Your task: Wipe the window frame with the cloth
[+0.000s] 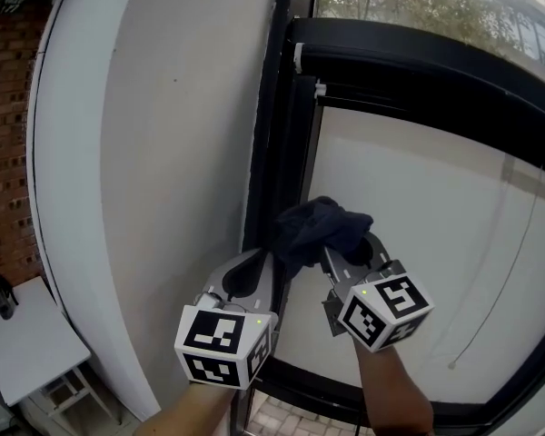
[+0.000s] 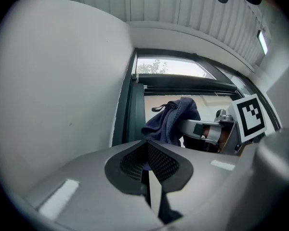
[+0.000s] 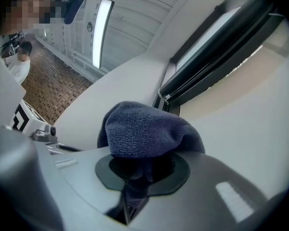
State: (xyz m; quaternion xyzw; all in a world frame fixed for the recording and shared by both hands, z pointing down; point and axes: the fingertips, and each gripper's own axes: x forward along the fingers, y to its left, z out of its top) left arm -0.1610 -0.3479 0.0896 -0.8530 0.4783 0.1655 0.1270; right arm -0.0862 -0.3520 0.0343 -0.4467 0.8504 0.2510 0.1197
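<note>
Two claws, one cloth: our right claw grips it at the window frame; our left claw, closed, sits just left.

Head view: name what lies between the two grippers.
The cloth, clamped in the right gripper's jaws, bunches between it and the left gripper, seen in head view.
</note>
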